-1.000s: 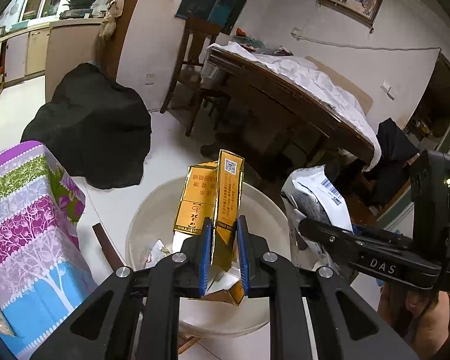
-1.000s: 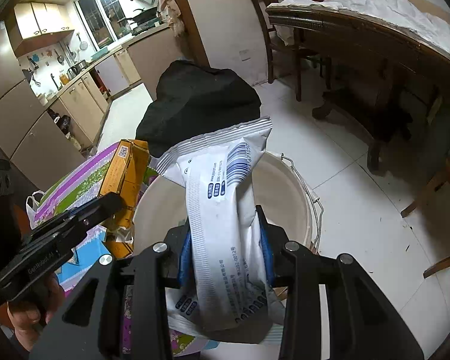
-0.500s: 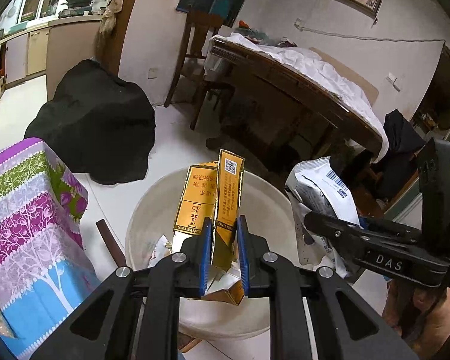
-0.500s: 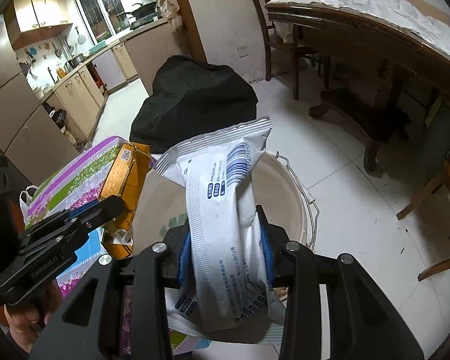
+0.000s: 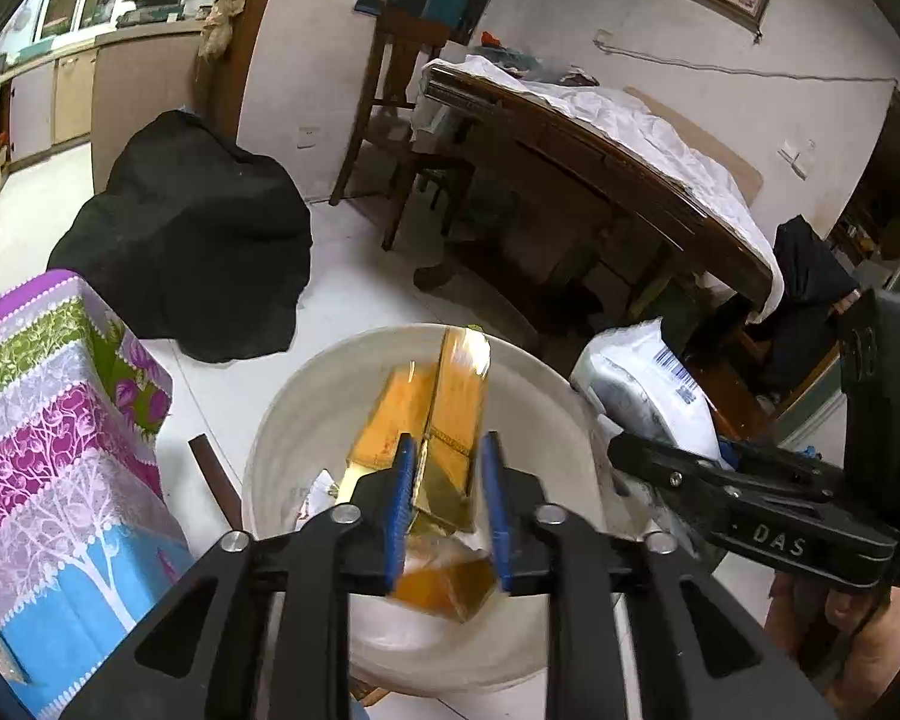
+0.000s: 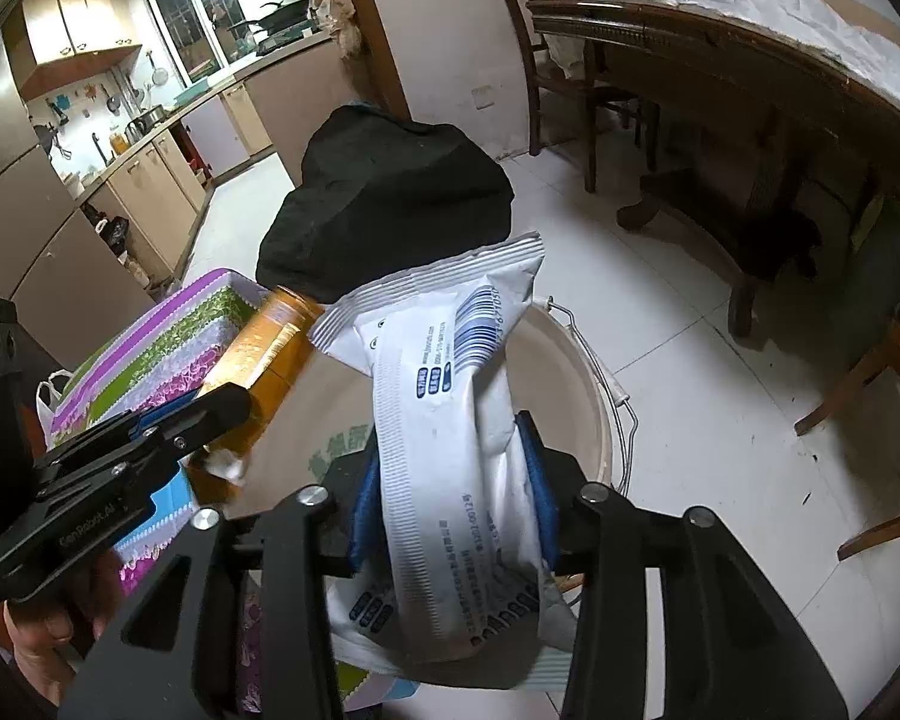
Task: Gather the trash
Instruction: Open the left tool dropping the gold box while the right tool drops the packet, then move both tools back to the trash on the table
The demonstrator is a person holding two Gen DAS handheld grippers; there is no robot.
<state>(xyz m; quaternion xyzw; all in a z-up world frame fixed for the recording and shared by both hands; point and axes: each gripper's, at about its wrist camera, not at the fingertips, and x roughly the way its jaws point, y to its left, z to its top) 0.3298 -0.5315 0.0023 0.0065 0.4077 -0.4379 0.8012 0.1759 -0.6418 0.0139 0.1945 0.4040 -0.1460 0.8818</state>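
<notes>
My left gripper hangs over a white bucket. Its jaws have parted and the flattened yellow carton is blurred between them, slipping down into the bucket. The carton and the left gripper also show at the left of the right wrist view. My right gripper is shut on a white plastic wrapper with a barcode and holds it over the bucket's rim. That wrapper also shows in the left wrist view, beside the bucket.
A table with a purple, green and blue cloth stands left of the bucket. A black covered heap sits on the white floor behind it. A wooden dining table and chairs stand at the back right.
My left gripper has opened a little and the yellow carton has tipped and started dropping into the bucket. My right gripper still holds the white wrapper, a bit closer to the bucket.
</notes>
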